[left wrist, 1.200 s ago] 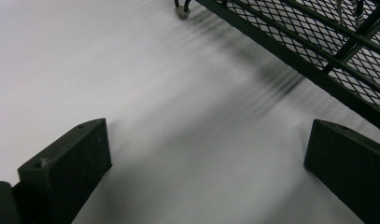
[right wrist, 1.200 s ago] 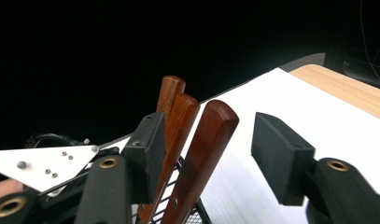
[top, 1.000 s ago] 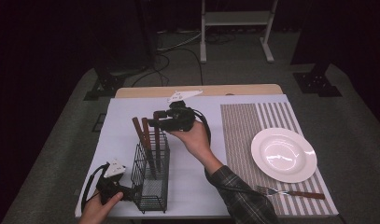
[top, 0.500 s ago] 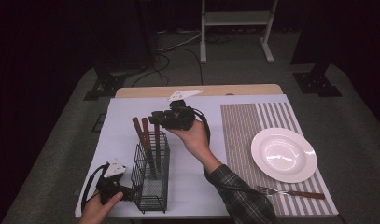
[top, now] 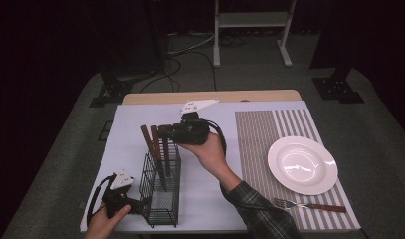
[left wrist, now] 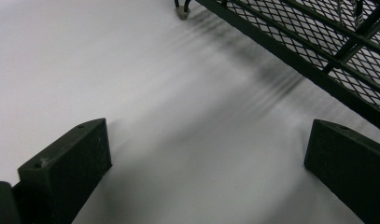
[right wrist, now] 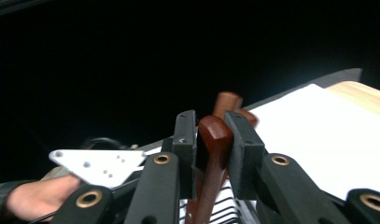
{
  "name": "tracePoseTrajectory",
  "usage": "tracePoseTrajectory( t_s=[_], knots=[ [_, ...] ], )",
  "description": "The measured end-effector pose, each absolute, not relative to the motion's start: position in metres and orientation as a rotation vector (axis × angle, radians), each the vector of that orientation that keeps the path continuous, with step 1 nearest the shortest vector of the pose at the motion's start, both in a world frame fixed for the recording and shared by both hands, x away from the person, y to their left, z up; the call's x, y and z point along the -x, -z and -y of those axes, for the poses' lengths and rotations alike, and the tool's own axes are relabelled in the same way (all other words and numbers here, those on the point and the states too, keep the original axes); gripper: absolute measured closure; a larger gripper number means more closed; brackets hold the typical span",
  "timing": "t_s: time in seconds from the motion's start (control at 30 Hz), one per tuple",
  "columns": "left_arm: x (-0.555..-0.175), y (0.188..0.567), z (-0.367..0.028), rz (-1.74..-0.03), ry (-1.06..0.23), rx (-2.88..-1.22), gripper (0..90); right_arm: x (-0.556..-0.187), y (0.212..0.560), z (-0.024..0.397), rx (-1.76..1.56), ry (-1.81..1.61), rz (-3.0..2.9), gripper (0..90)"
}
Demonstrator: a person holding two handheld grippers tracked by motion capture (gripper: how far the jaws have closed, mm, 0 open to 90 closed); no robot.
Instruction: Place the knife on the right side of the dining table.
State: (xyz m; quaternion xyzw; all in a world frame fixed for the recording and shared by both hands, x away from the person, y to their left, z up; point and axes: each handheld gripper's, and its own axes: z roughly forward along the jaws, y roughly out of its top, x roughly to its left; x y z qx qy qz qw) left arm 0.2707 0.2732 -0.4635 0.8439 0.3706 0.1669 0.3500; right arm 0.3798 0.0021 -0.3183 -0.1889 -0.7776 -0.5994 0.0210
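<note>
We find the right gripper [right wrist: 211,140] clamped on the top of a brown wooden handle [right wrist: 213,140]; its jaws have just been closing, and the handle now sits squarely between the pads, as the right gripper view shows. In the high view that gripper [top: 162,133] points level toward the left of the tabletop [top: 205,199], held above a black wire caddy [top: 162,191]. The handle it grips belongs to one of several pieces of cutlery standing in the caddy; two more wooden handles [top: 148,139] rise just beside it. The long axis of the gripped piece runs near upright, slightly tilted, with its lower end down inside the caddy, directly below the gripper. We judge that the coming move turns on this: the piece must travel along its own axis, straight up, before it clears the wire rim.

The left gripper [top: 121,195] rests low at the near left side of the caddy, jaws wide apart with nothing between them; in the left gripper view we see bare white tabletop between the jaws and the caddy's mesh base [left wrist: 327,51] just beyond.

Farther right, well apart from both grippers, a white plate [top: 302,164] lies on a striped mat [top: 254,144], with a fork [top: 309,205] near it
</note>
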Motion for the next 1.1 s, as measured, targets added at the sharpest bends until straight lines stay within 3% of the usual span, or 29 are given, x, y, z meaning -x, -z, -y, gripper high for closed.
tracePoseTrajectory(
  t_s=[0.43,1.1],
  knots=[
    [-0.271,0.464,-0.273,-0.961,-0.43,-2.185,0.0,-0.357,0.307,-0.003,0.447,1.828,2.491,78.0],
    [-0.271,0.463,-0.273,-0.96,-0.43,-2.186,0.0,-0.357,0.283,0.0,0.452,1.911,2.485,78.4]
  ],
)
